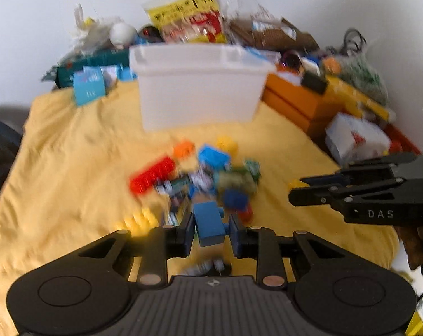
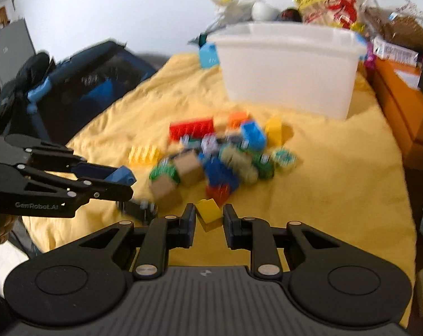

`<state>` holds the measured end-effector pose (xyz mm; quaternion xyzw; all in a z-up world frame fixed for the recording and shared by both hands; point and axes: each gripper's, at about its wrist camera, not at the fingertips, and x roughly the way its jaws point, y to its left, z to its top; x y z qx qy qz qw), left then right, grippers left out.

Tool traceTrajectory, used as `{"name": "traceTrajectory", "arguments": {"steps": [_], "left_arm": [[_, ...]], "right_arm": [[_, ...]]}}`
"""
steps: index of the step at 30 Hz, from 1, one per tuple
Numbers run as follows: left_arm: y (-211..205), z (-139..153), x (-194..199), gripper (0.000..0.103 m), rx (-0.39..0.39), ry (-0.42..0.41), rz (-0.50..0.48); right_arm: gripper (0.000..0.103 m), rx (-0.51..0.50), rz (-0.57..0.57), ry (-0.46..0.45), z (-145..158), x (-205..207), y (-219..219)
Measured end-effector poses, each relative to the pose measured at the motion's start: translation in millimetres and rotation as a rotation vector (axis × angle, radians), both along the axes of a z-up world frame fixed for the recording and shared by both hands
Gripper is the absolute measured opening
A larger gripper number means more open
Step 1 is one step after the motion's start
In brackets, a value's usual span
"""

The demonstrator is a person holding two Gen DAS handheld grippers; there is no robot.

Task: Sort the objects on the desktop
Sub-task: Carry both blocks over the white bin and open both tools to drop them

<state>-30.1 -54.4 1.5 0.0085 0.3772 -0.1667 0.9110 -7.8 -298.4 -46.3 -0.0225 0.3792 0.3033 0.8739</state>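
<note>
Left gripper (image 1: 210,228) clamping blue block (image 1: 208,224), long axis pointing away toward bin (image 1: 197,89), right gripper (image 2: 209,218) clamping yellow block (image 2: 208,214), peak tilting up.

Both pictures are smeared, so the heap of small coloured plastic toy bricks (image 1: 211,179) is mostly fuzzy blobs, and the pictures printed on some of them cannot be read. The tall white plastic bin (image 1: 197,84) hides its own inside and the bottom of the yellow and red crinkly bag (image 1: 192,16) behind it. The far side of the blue brick (image 2: 122,175) is hidden in the left gripper (image 2: 127,184), which perhaps pinches it. The orange cardboard box (image 2: 401,103) runs off the picture's edge.
</note>
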Motion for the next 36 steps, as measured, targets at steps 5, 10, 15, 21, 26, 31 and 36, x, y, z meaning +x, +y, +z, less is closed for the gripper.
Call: {"name": "traceTrajectory", "arguments": {"steps": [5, 10, 15, 21, 26, 31, 36], "left_arm": [[4.5, 34.2, 37.8, 0.03, -0.023, -0.042, 0.046], [7.1, 64.7, 80.3, 0.03, -0.028, -0.08, 0.071], [5.5, 88.3, 124.6, 0.03, -0.046, -0.08, 0.084], [1.2, 103.6, 172.8, 0.03, -0.033, -0.062, 0.083], [-2.0, 106.9, 213.1, 0.03, -0.031, 0.002, 0.085], [-6.4, 106.1, 245.2, 0.03, -0.037, 0.073, 0.083], [-15.0, 103.7, 268.2, 0.03, -0.013, 0.117, 0.08]], "right_arm": [[0.024, 0.061, -0.056, -0.049, 27.9, 25.2, -6.2], [0.024, 0.087, -0.108, -0.099, 54.3, 56.0, -10.5], [0.024, 0.095, -0.161, -0.135, 83.9, 98.9, -18.5], [0.024, 0.084, -0.199, -0.166, 114.2, 147.8, -20.9], [0.024, 0.062, -0.207, -0.138, 125.8, 184.3, -14.7], [0.024, 0.051, -0.232, -0.048, 124.8, 223.0, -16.0], [0.024, 0.017, -0.25, 0.031, 117.6, 254.9, -15.8]]}}
